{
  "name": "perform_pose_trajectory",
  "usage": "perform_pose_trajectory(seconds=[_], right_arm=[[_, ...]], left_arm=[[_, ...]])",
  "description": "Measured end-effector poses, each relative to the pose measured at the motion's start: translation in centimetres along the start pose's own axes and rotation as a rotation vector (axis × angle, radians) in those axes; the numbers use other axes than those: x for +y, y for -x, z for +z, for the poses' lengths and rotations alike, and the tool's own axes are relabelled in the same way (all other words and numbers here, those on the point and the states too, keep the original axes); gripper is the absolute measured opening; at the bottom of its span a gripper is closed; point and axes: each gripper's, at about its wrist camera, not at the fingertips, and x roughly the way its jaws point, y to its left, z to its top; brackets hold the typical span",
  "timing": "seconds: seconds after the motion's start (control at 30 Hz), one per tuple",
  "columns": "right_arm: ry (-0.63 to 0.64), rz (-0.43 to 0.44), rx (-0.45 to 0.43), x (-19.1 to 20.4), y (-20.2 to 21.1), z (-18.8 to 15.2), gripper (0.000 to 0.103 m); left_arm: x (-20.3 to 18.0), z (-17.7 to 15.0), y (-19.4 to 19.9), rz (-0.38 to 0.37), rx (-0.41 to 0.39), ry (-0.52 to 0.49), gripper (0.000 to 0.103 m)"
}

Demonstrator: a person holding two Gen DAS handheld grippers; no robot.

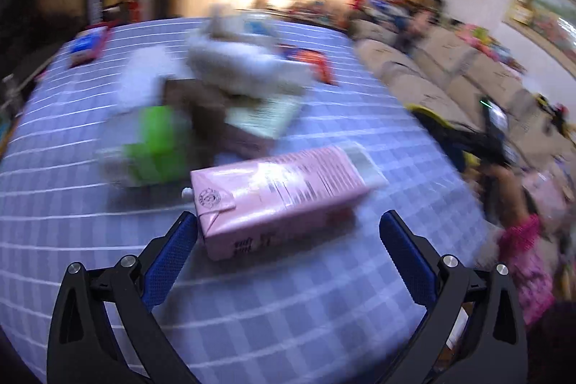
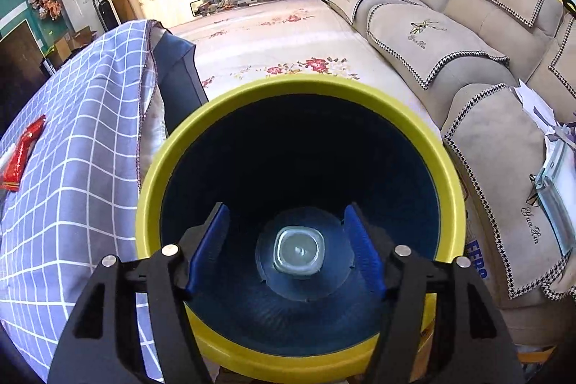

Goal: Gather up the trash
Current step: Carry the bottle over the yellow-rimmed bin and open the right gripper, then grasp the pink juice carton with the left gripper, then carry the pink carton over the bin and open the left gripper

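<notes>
You are working in a living room with a beige sofa (image 2: 432, 35) along one side and bright curtains behind. The bench (image 1: 288, 312) in front of you wears a lilac checked cloth.

Your left tool (image 1: 288, 240) is spread wide over that cloth, gripping nothing. A pink carton (image 1: 277, 197) lies on its side just ahead of it. The carton's near corner is touching or almost touching the left blue pad; the right pad stands well apart from it. Behind the carton sits a blurred heap of trash: something green (image 1: 154, 143), a brown piece, a white crumpled mass (image 1: 237, 60), and flat wrappers further back. The blur hides what they are.

Your right tool (image 2: 293, 240) hangs open over the mouth of a yellow-rimmed bin (image 2: 298, 85) with a dark blue inside. It holds nothing. At the bin's bottom lies a clear plastic container (image 2: 298, 251). The bin stands beside the bench's edge, and a red wrapper (image 2: 23, 153) lies on the cloth to its left.
</notes>
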Motion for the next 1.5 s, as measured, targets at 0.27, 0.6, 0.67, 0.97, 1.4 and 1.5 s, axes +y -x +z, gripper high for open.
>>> perform_pose_trajectory(seconds=[0.27, 0.6, 0.67, 0.97, 1.4, 1.5], right_arm=[[-0.008, 0.011, -0.033, -0.5, 1.4, 0.3, 0.065], [-0.02, 0.022, -0.035, -1.1, 1.6, -0.2, 0.067], [-0.019, 0.026, -0.034, -1.1, 1.6, -0.3, 0.067], [-0.03, 0.041, -0.036, -1.7, 1.8, -0.5, 0.067], [-0.072, 0.048, -0.138, -4.7, 7.0, -1.5, 0.068], [-0.101, 0.025, -0.18, -6.7, 9.2, -1.9, 0.071]], left_arm=[[-5.6, 0.1, -0.1, -0.12, 0.009, -0.177, 0.099], [-4.3, 2.1, -2.6, -0.082, 0.035, -0.25, 0.094], [-4.7, 2.2, -3.7, -0.09, 0.048, -0.262, 0.086], [-4.7, 3.0, -6.4, -0.074, 0.098, -0.245, 0.039], [-11.8, 8.4, -7.6, -0.183, 0.097, -0.358, 0.038], [-15.5, 10.4, -9.7, -0.24, 0.116, -0.408, 0.038]])
